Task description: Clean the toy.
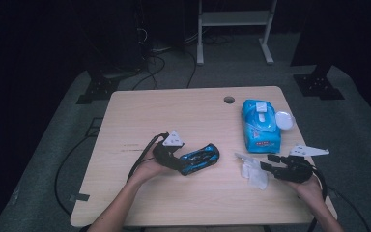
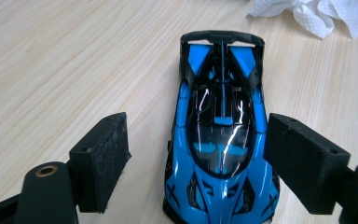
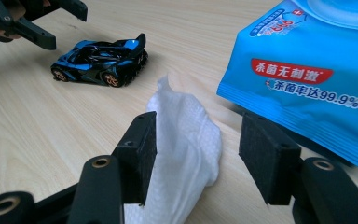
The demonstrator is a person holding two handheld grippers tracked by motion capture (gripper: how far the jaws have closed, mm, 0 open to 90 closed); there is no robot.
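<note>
A blue and black toy car (image 2: 216, 126) sits on the wooden table (image 1: 174, 111), its nose toward my left gripper (image 2: 200, 161). That gripper is open, with one pad on each side of the car's front and a gap on both sides. In the high view the car (image 1: 200, 158) lies just right of the left gripper (image 1: 178, 162). A crumpled white wipe (image 3: 186, 135) lies between the open jaws of my right gripper (image 3: 204, 156), against the left pad. From above, the wipe (image 1: 253, 173) is at the right gripper's (image 1: 266, 164) tips.
A blue pack of wet wipes (image 1: 260, 124) lies at the back right with its white lid (image 1: 284, 120) flipped open, and its edge (image 3: 303, 79) is close to the right gripper. A cable hole (image 1: 229, 99) is near the table's far edge. Cables trail off the left side.
</note>
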